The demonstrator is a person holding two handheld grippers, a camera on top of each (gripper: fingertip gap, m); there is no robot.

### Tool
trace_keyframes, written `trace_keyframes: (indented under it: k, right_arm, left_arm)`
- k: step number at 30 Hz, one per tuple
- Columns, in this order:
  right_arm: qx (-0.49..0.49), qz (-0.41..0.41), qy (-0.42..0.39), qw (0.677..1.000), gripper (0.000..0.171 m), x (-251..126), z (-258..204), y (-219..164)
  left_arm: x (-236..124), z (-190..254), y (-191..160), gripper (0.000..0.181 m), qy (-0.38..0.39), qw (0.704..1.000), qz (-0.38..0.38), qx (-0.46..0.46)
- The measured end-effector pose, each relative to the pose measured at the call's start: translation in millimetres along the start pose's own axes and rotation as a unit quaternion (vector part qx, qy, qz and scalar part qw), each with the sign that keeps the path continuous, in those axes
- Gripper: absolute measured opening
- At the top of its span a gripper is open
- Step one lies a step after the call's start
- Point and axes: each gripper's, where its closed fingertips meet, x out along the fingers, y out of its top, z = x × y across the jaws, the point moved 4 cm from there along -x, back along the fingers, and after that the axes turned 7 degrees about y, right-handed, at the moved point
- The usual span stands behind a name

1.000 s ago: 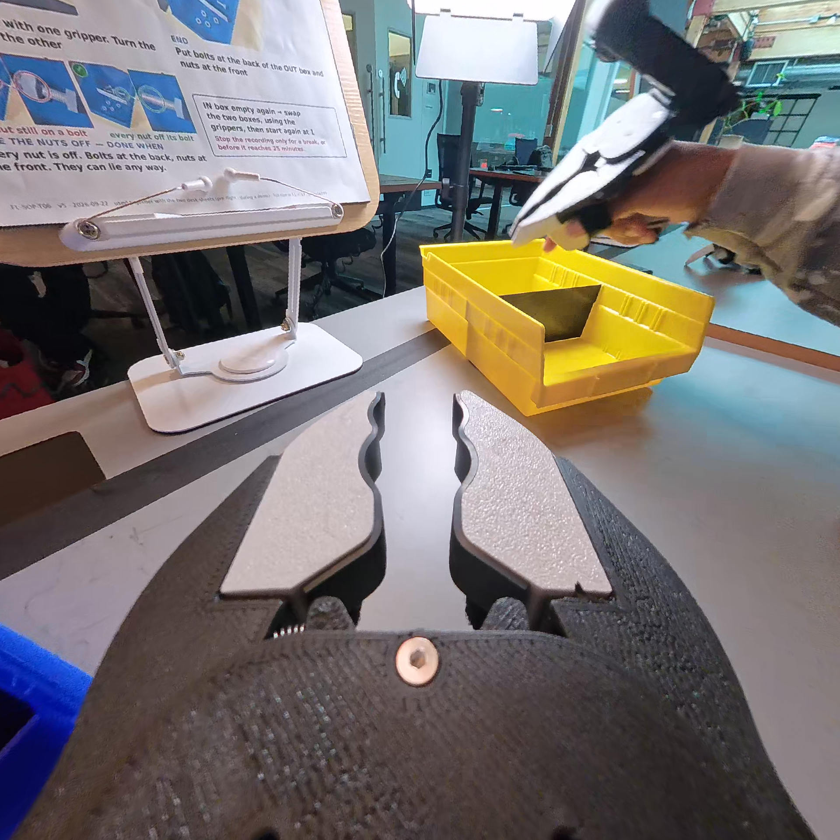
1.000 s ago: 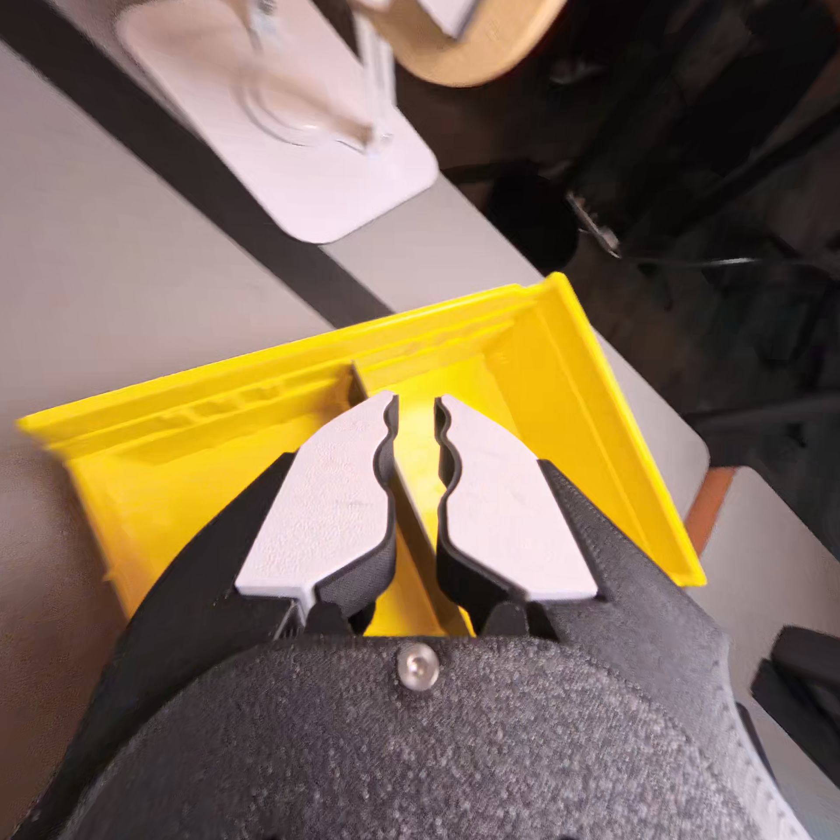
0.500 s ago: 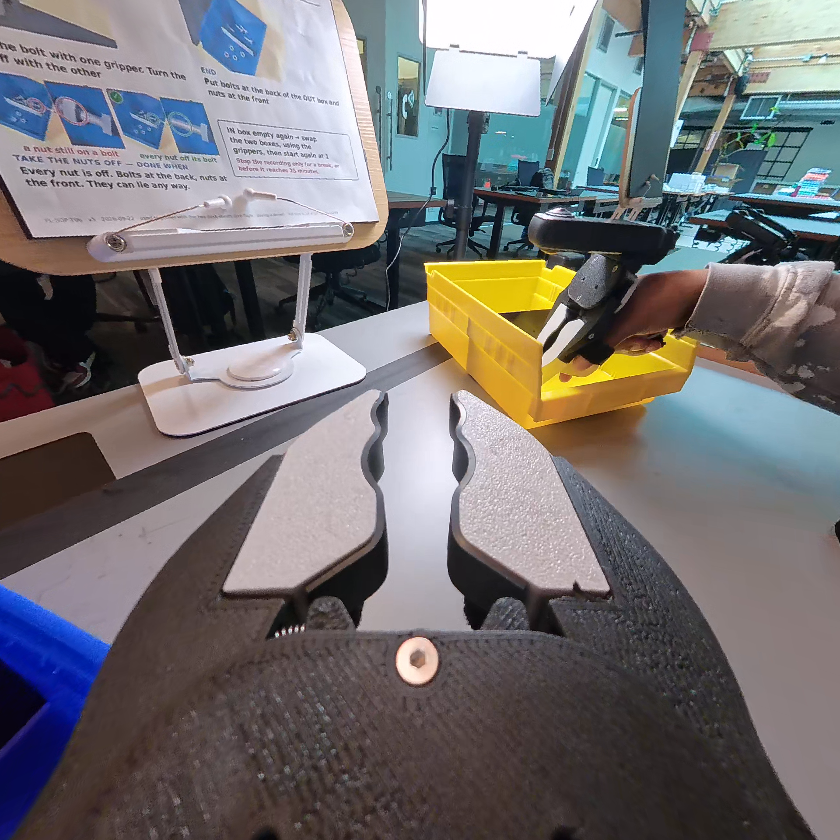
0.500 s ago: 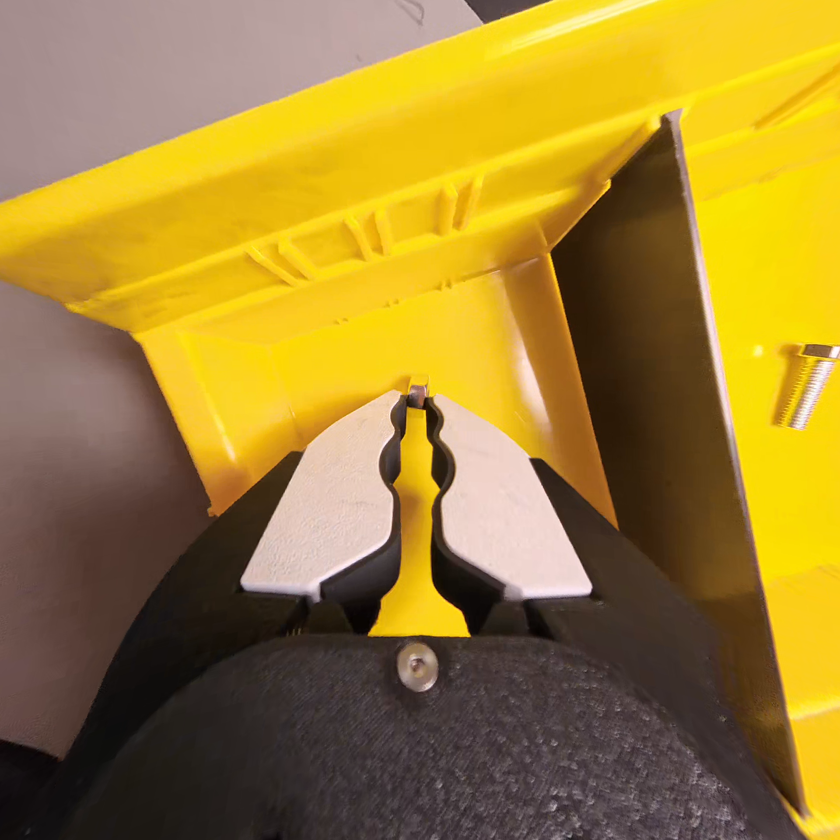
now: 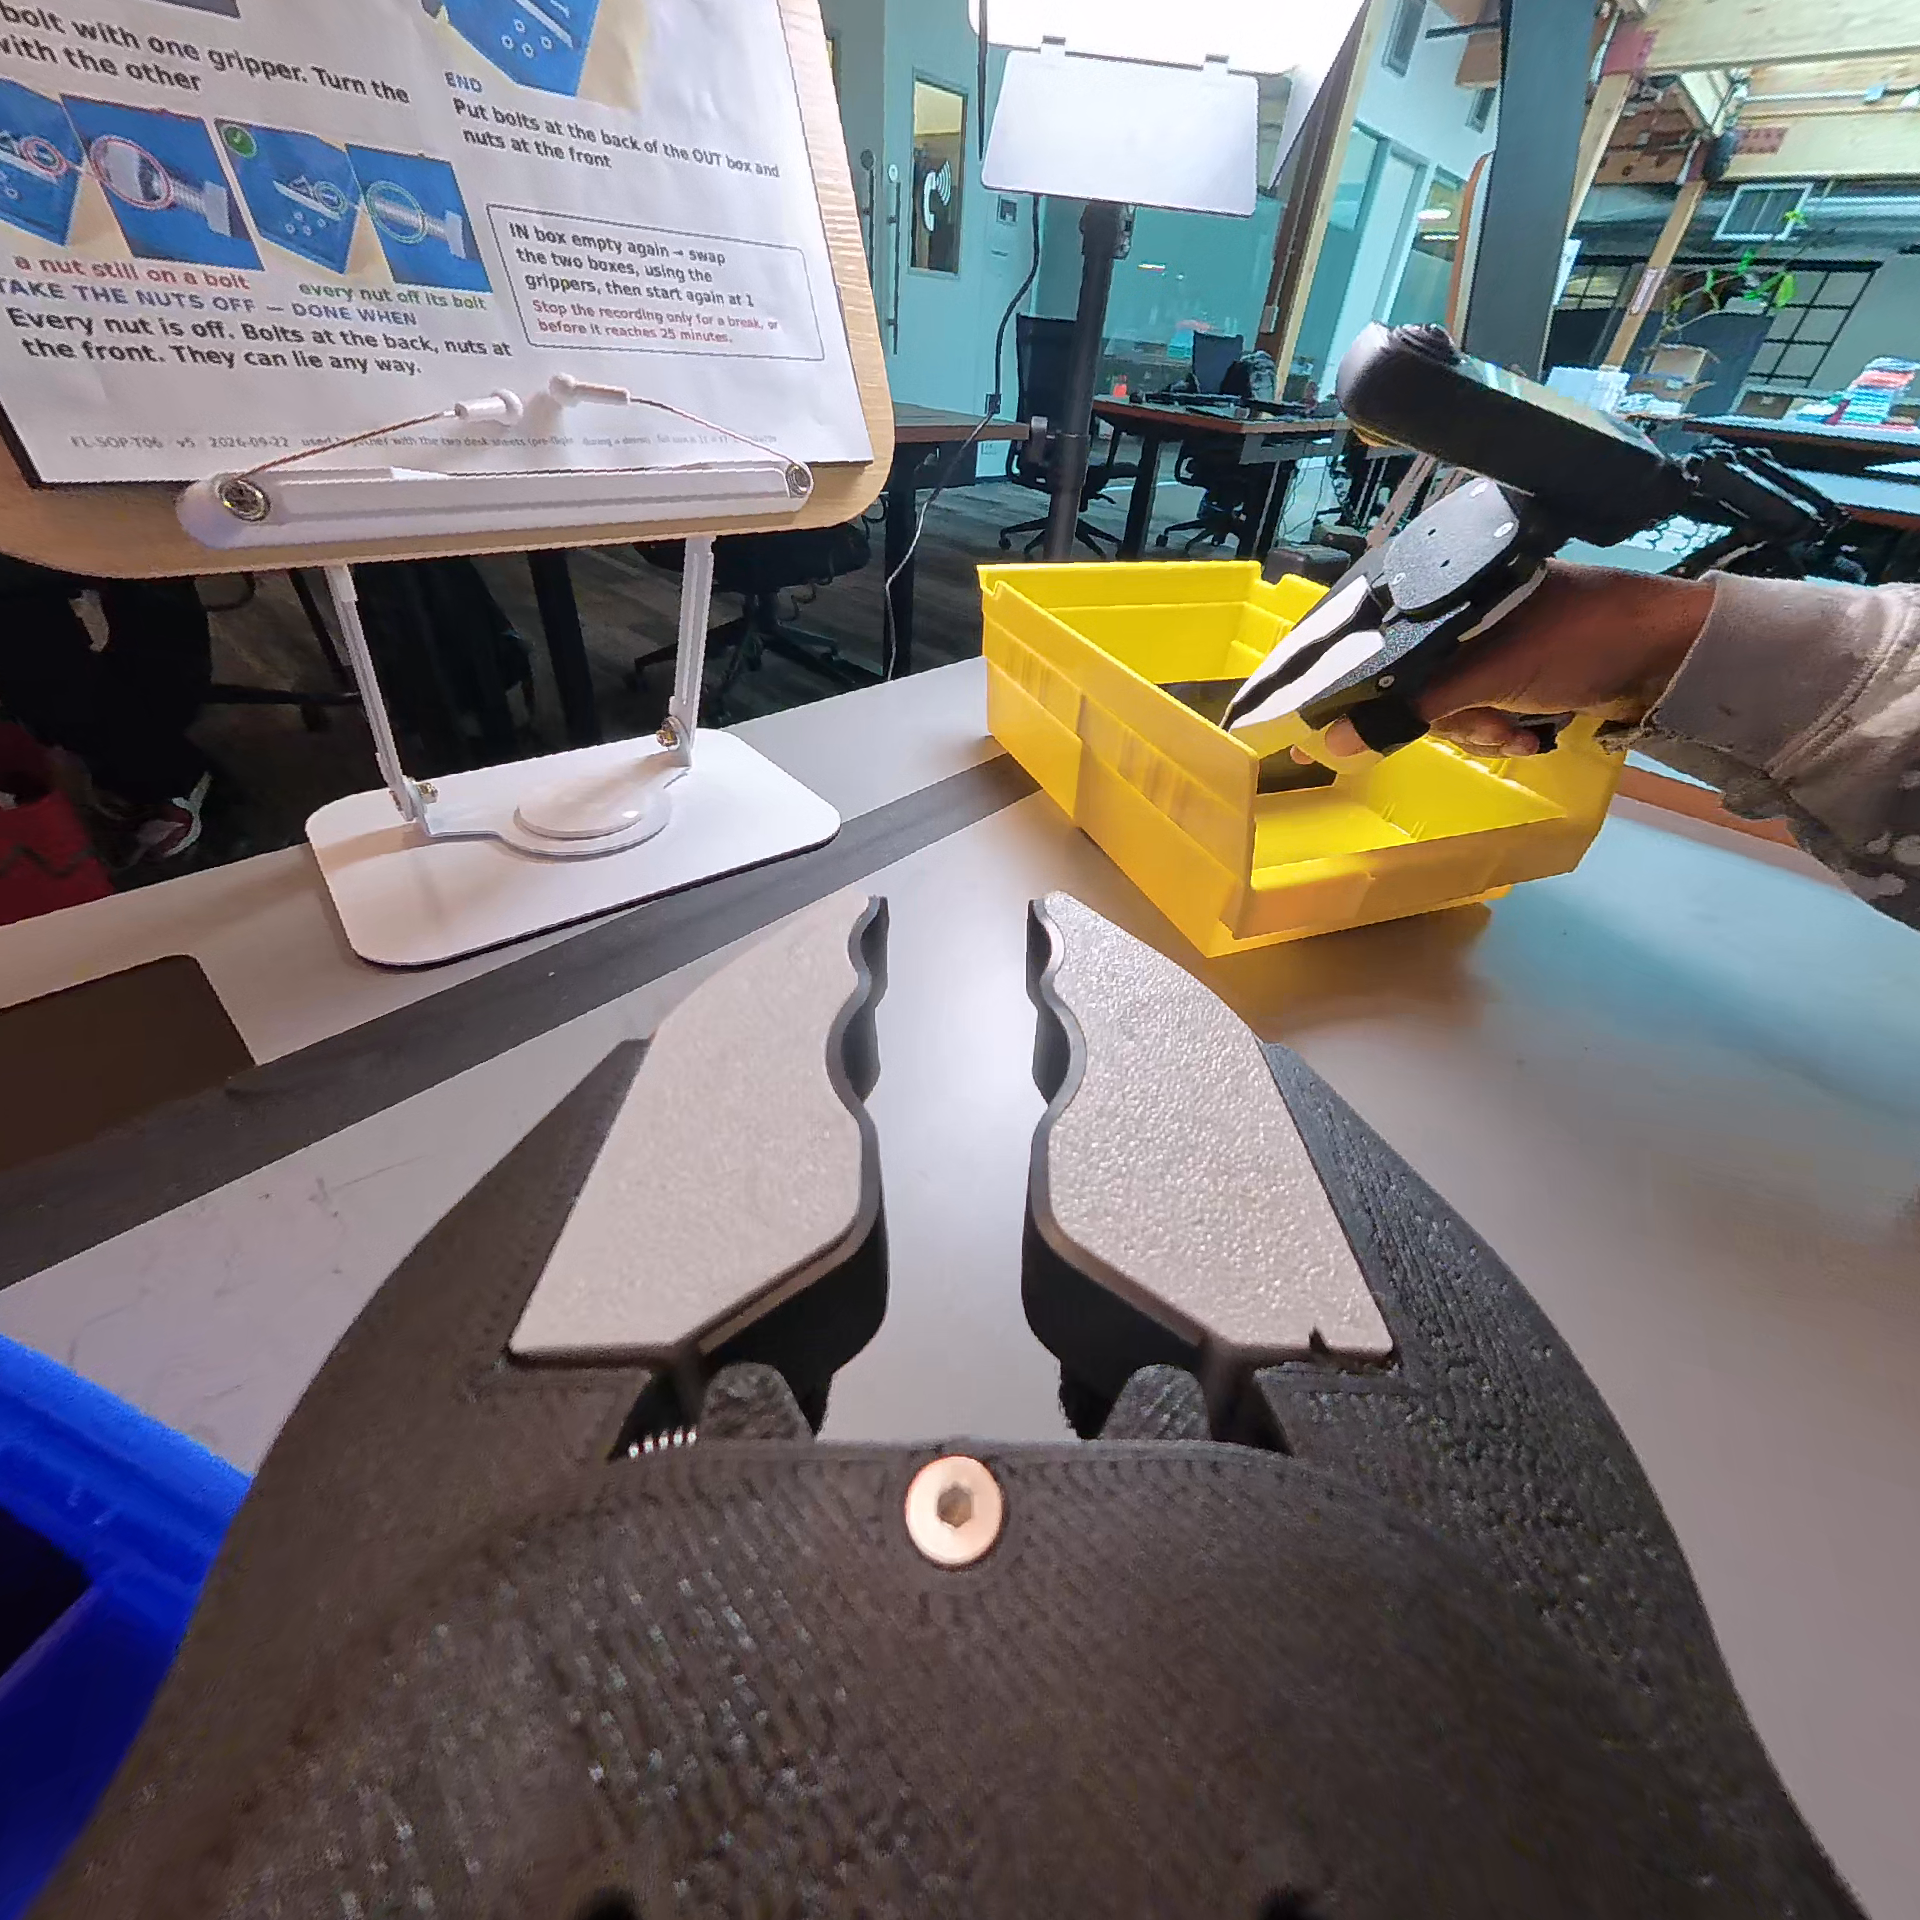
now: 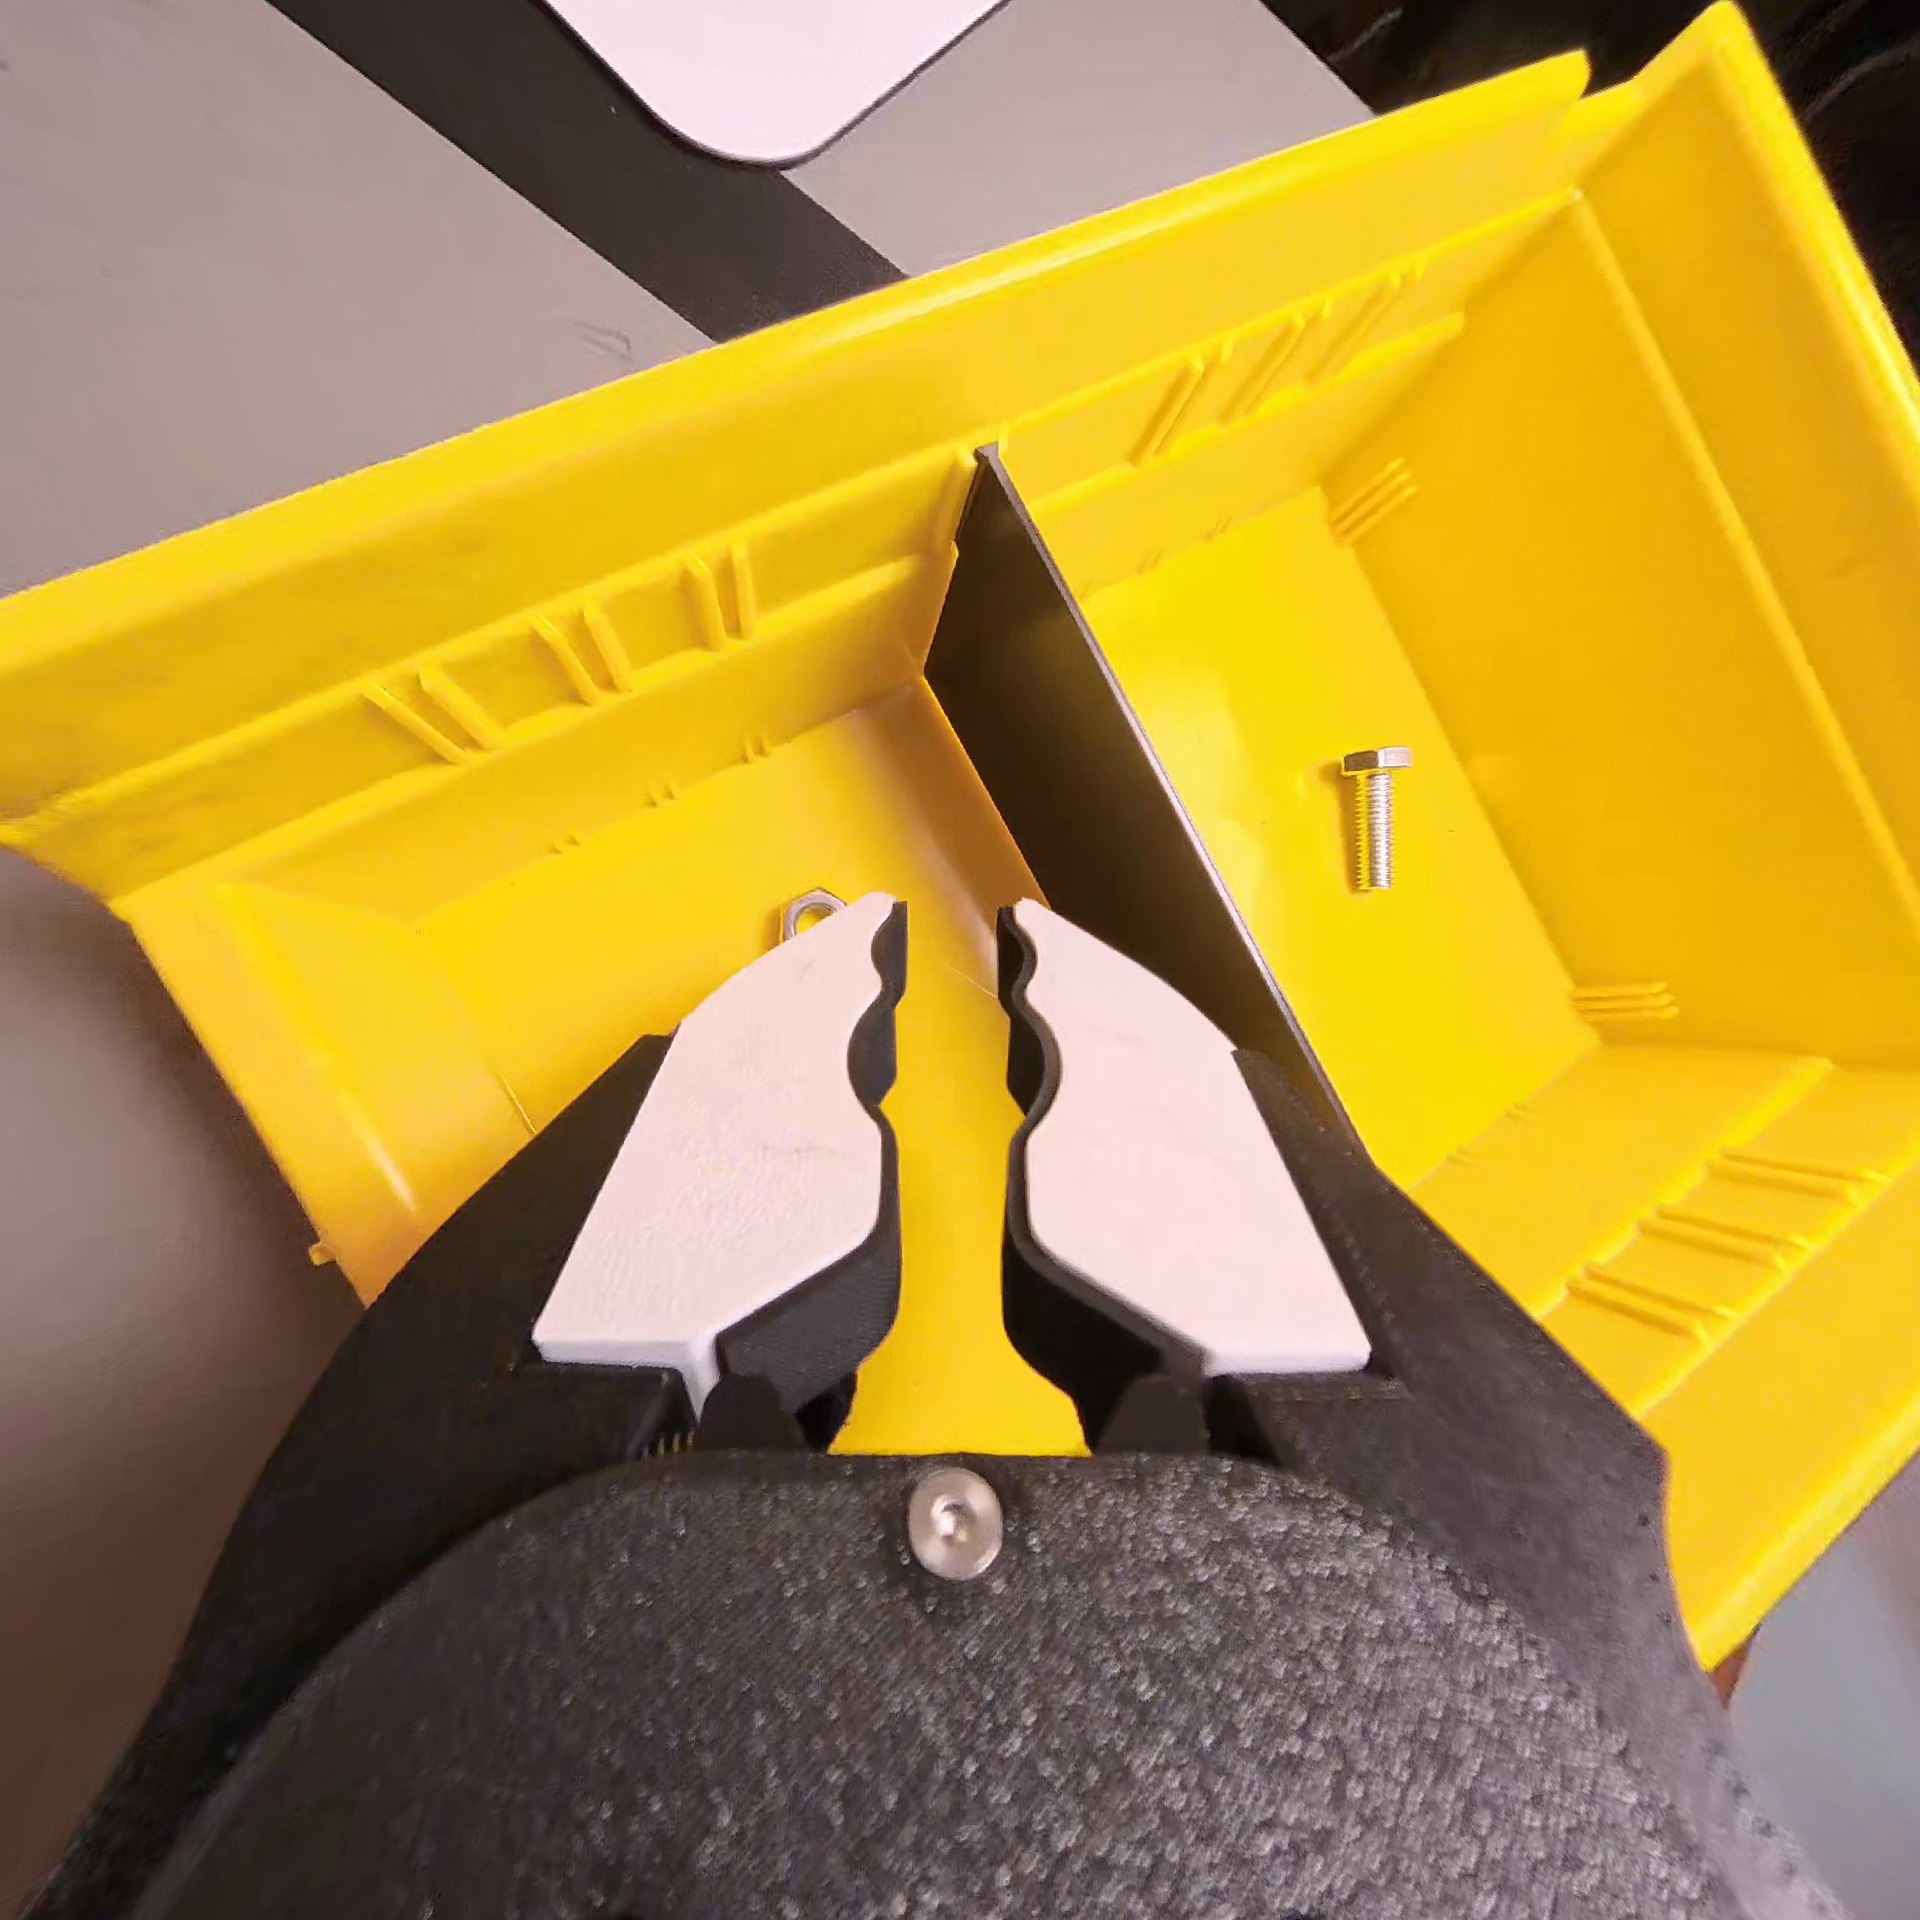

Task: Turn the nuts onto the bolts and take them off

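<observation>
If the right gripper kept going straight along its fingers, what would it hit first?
Probably the yellow bin's bare floor: the open right gripper points there, between the nut and the black divider. Depth is unclear.

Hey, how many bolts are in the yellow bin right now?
1. One bolt lies in the yellow bin, in the compartment right of the black divider. The right hand-held gripper hides part of the other compartment, so more could be hidden.
</observation>
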Motion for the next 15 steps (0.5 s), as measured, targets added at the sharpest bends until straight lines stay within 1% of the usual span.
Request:
trace_keyframes:
  k: [2, 4, 6, 9, 12, 15]
  right_arm:
    - [-0.008, 0.011, -0.01, 1.0, 0.017, -2.1, -3.1, 3.1]
    - [-0.011, 0.048, -0.016, 0.999, 0.018, -10.3, -11.3, 11.7]
    - [0.0, 0.109, -0.024, 0.994, 0.024, -25.3, -22.4, 22.0]
    - [0.03, 0.223, -0.03, 0.974, 0.03, -54.6, -45.6, 28.9]
    - [0.052, 0.309, -0.021, 0.95, 0.034, -80.3, -77.9, 19.7]
    - [0.064, 0.337, 0.011, 0.939, 0.041, -89.6, -114.8, 0.0]
  left_arm:
    - [-0.6, 0.1, 0.9, 0.026, 0.002, 1.0, 0.001, 0.005]
    - [-2.7, -2.5, 4.8, 0.026, 0.008, 1.0, 0.006, 0.009]
    - [-6.1, -10.0, 10.2, 0.026, 0.019, 1.0, 0.008, 0.008]
    - [-15.8, -30.2, 23.8, 0.028, 0.052, 0.998, 0.024, 0.01]
    - [-32.1, -58.3, 43.9, 0.029, 0.09, 0.995, 0.038, 0.018]
    - [-55.1, -98.4, 67.8, 0.03, 0.136, 0.99, 0.03, 0.028]
